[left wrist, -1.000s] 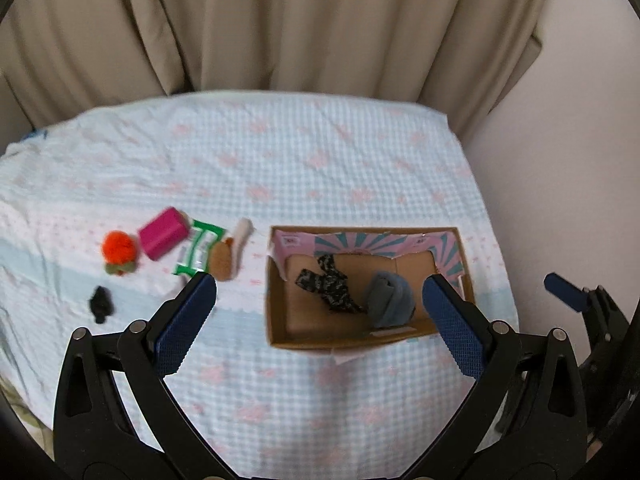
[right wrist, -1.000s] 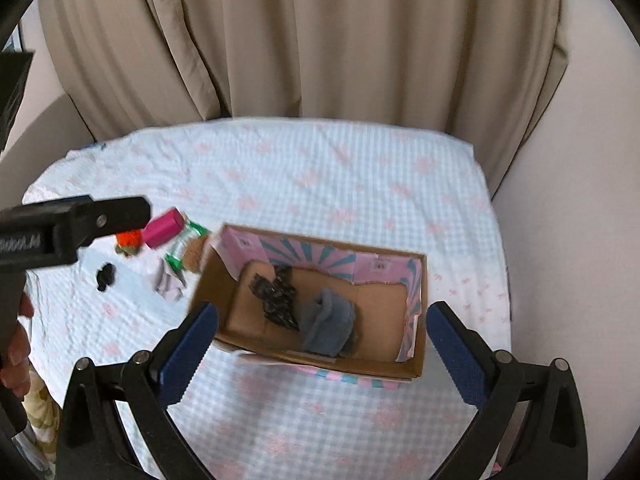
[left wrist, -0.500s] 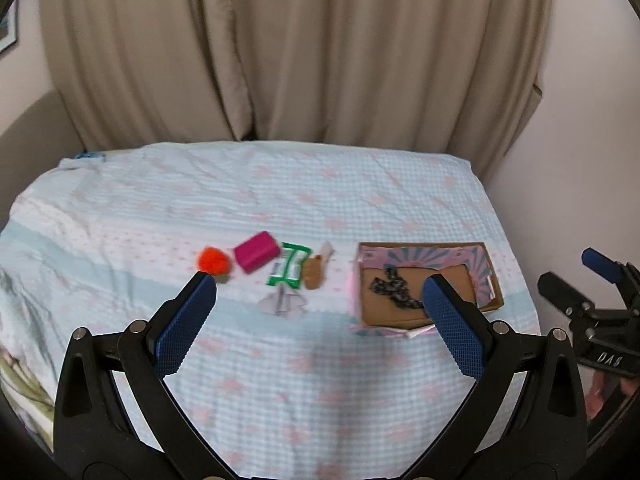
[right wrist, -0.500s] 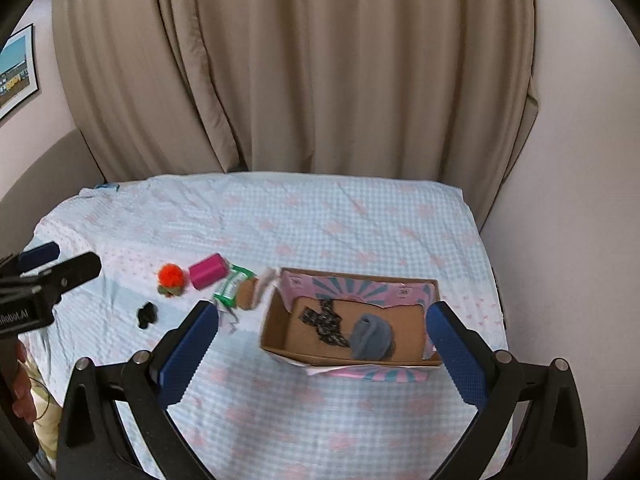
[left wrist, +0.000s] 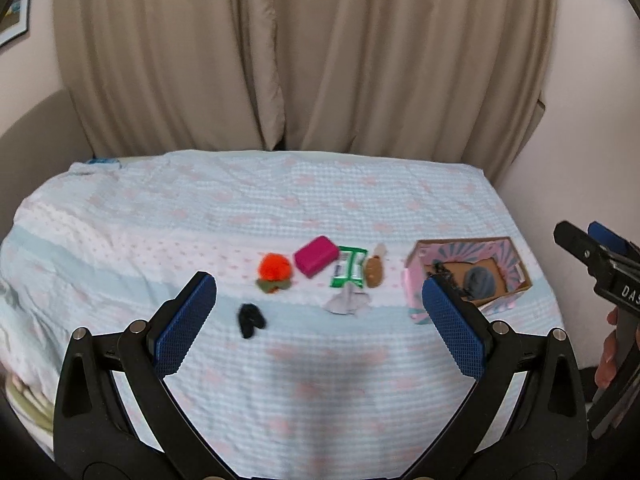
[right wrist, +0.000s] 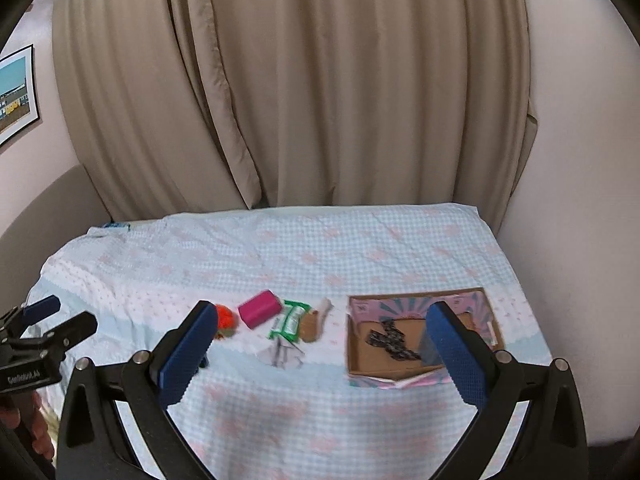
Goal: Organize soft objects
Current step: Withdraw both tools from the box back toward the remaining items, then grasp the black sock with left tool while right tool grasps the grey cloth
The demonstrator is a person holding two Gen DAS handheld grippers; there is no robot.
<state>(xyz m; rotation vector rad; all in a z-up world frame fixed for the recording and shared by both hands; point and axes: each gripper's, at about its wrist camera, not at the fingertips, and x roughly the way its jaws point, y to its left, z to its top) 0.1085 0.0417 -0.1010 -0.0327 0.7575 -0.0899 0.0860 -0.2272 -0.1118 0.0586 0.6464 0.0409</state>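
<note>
Hovering wide open and empty, left gripper (left wrist: pixel 318 320) and right gripper (right wrist: pixel 322 354) face loose soft items (left wrist: pixel 274 272) at frame centre; next, carry one to the cardboard box (left wrist: pixel 520 276), centre-right.

Both grippers have drawn back from the box (left wrist: pixel 468 276)

I get soft, even indoor light with no glare; both fisheye views bend hard into black corners, the bedspread (left wrist: pixel 320 208) pattern smears from motion blur, and a faint shadow lies near my left gripper (left wrist: pixel 320 328)
</note>
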